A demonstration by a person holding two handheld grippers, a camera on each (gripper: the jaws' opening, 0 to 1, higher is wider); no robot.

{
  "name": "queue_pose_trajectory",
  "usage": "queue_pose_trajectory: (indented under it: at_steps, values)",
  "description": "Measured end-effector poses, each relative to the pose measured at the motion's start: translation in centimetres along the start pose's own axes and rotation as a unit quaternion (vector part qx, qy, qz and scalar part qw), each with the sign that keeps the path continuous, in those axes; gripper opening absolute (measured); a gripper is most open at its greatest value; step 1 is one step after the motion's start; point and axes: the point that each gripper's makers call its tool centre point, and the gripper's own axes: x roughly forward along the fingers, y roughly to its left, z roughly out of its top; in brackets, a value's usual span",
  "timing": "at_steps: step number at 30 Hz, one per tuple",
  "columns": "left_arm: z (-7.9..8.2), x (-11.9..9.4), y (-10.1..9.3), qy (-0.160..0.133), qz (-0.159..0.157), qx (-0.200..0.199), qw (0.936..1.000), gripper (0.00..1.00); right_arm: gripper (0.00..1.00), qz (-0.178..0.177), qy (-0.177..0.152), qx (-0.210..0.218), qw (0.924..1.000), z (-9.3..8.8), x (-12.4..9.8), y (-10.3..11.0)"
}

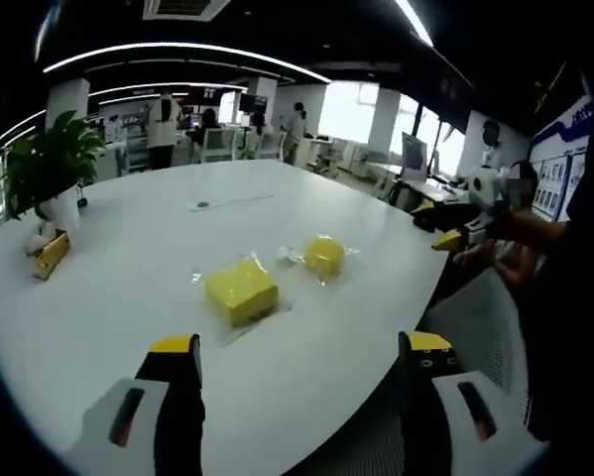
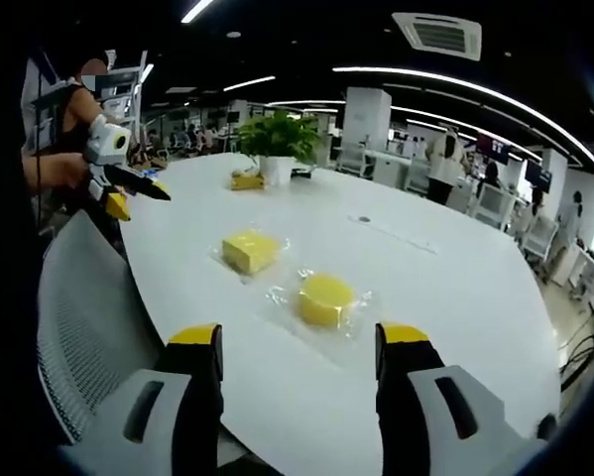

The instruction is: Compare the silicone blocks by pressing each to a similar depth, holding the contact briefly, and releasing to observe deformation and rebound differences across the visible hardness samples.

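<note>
Two yellow silicone blocks in clear wrappers lie on the white table point(image 1: 128, 297). In the left gripper view the square block point(image 1: 241, 290) is nearest and the round block point(image 1: 324, 255) sits just beyond it to the right. My left gripper point(image 1: 301, 347) hovers open over the table's edge, short of both blocks. The right gripper point(image 1: 455, 238) is held by a hand at the far right, off the table. In the right gripper view the round block point(image 2: 325, 299) lies closest and the square block point(image 2: 249, 250) further left. My right gripper point(image 2: 299, 337) is open and touches nothing. The left gripper point(image 2: 143, 198) shows at the upper left.
A potted plant point(image 1: 49, 164) and a small yellow object point(image 1: 51, 253) stand at the table's far end; the plant point(image 2: 280, 139) is also in the right gripper view. A grey mesh chair point(image 2: 88, 317) sits by the near edge. People and desks fill the office behind.
</note>
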Motion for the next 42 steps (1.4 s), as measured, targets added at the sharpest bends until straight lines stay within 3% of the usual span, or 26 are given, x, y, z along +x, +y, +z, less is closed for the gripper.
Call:
queue_pose_trajectory:
  at_steps: [4,19,21,23,24,37,42]
  values:
    - [0.1,-0.2,0.3,-0.012,0.010,0.007,0.9999,0.99,0.59,0.002,-0.007,0.007,0.9999,0.1,-0.2,0.0]
    - [0.5,-0.7,1.0,-0.026,0.020,-0.005,0.9995,0.99,0.80,0.000,-0.014,0.040,0.9991,-0.4,-0.3,-0.5]
    - [0.5,-0.6,0.9,-0.025,0.017,-0.005,0.9995,0.99,0.86,-0.002,-0.021,0.048,0.9986,-0.2,-0.4,-0.5]
    - [0.5,-0.5,0.9,-0.024,0.016,-0.007,0.9996,0.99,0.95,-0.001,-0.048,0.063,0.9969,0.6,-0.4,-0.5]
    - [0.5,-0.5,0.9,-0.023,0.015,-0.008,0.9996,0.99,0.96,-0.005,-0.044,0.063,0.9971,0.4,-0.5,-0.7]
    - [1.2,1.3,2.3,-0.016,0.008,-0.033,0.9993,0.99,0.96,-0.013,-0.020,0.069,0.9973,-0.8,-0.7,-1.3]
    - [1.7,2.9,3.4,-0.003,-0.001,-0.046,0.9989,0.99,0.93,-0.020,-0.015,0.073,0.9970,-1.2,-1.0,-1.8]
